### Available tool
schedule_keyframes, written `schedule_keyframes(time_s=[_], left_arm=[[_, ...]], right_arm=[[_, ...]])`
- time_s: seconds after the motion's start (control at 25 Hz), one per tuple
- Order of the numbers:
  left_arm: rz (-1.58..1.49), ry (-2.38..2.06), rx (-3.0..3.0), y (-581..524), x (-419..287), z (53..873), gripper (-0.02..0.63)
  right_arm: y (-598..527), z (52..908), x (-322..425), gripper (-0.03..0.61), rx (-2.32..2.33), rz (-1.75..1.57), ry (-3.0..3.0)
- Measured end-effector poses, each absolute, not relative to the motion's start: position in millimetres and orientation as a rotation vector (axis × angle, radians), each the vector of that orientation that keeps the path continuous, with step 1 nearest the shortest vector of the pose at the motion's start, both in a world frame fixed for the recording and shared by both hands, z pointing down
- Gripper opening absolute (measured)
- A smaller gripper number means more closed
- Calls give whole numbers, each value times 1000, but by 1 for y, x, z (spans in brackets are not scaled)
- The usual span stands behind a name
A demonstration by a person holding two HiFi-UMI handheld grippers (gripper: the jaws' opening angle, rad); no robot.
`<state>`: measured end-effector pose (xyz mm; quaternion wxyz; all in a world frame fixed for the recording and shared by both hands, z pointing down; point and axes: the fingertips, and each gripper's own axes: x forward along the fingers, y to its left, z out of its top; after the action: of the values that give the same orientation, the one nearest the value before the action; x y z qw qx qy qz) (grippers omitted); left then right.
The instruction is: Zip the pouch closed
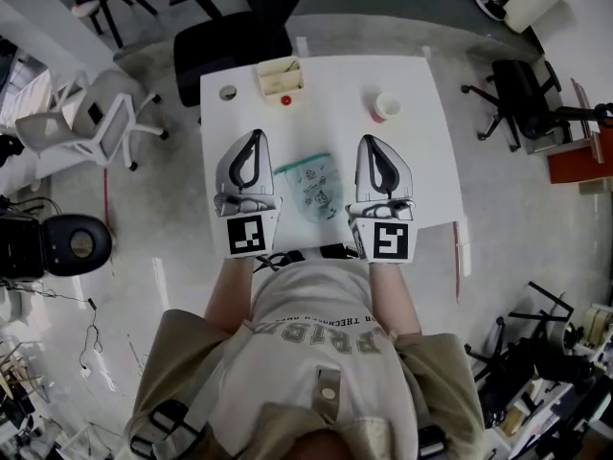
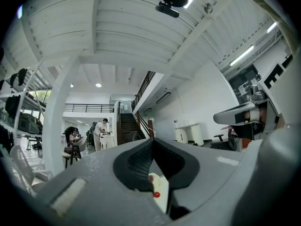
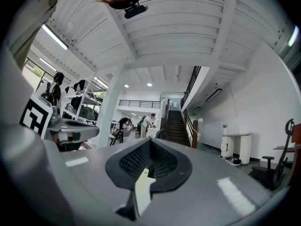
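At ctr of the square white table [image 1: 421, 161], the see-through teal plastic pouch w/ dark printed marks [image 1: 308, 190] lies flat and slightly skewed. Its darker teal edge faces 12 o'clock; can't tell if that edge is zipped.

At the pouch's 9 o'clock, just beside it, is the left gripper [image 1: 256, 137], grey w/ black pads. Its jaws are pressed together on nothing, tips aimed at 12. At 3 o'clock, also just beside, is the right gripper [image 1: 370, 142], same build. Its jaws are likewise pressed together and empty, tips aimed at 12. Each carries its black-and-white marker cube at the 6 o'clock end, by the person's forearms.

Further out on the table:
- a small cream open box [image 1: 281, 76] at 12, near the far edge
- a tiny red round thing [image 1: 285, 101] just at the box's 6
- a small grey disc [image 1: 228, 92] at 11
- a white cup-like item w/ reddish rim [image 1: 386, 105] at 1

Off the table, a black office chair [image 1: 235, 27] stands at 12 and a white chair [image 1: 96, 118] at 10.
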<state>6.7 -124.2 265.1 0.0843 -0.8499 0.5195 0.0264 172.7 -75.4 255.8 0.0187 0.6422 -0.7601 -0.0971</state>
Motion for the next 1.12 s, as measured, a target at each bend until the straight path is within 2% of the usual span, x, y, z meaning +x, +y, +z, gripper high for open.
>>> schedule_keyframes(time_s=[1.12], left_arm=[[90,1554,-2505,-123,2,258,14]], right_arm=[[-75,255,170,-2,1997,-296,-2336]])
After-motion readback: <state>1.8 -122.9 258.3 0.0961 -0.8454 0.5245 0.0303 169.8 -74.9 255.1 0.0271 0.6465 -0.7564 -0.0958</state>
